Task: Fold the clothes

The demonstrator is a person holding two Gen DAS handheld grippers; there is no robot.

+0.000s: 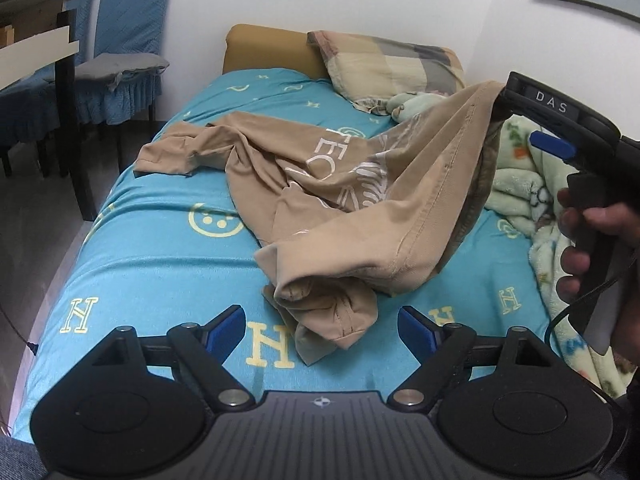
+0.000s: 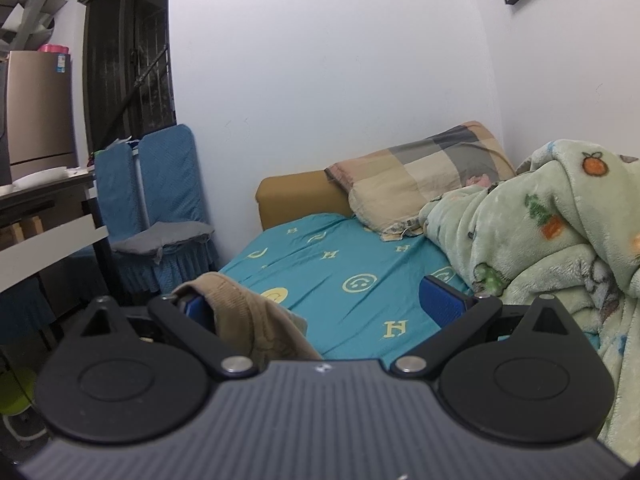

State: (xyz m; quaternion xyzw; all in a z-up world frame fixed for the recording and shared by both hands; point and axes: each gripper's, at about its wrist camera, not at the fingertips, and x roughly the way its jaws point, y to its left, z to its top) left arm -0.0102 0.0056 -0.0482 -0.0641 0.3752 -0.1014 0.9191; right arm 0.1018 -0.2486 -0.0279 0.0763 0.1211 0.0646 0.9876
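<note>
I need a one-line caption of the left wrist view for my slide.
Open left hand-held gripper hovers above crumpled tan printed T-shirt on turquoise patterned bed sheet; right hand-held gripper lifts one edge.

The tan shirt [image 1: 360, 184] is soft, smooth cloth with white print. The bed sheet [image 1: 160, 256] is thin, slightly shiny blue cloth. The green blanket [image 2: 540, 240] looks thick and fuzzy. The left gripper [image 1: 322, 324] is matt black plastic with shiny metal pins and blue rubbery pads [image 1: 416, 330].

"DAS" stands on the right tongs [image 1: 551, 102] at two o'clock. Yellow "H" letters mark the sheet [image 1: 160, 264]. The shirt [image 1: 344, 184] bears white lettering, unreadable.
</note>
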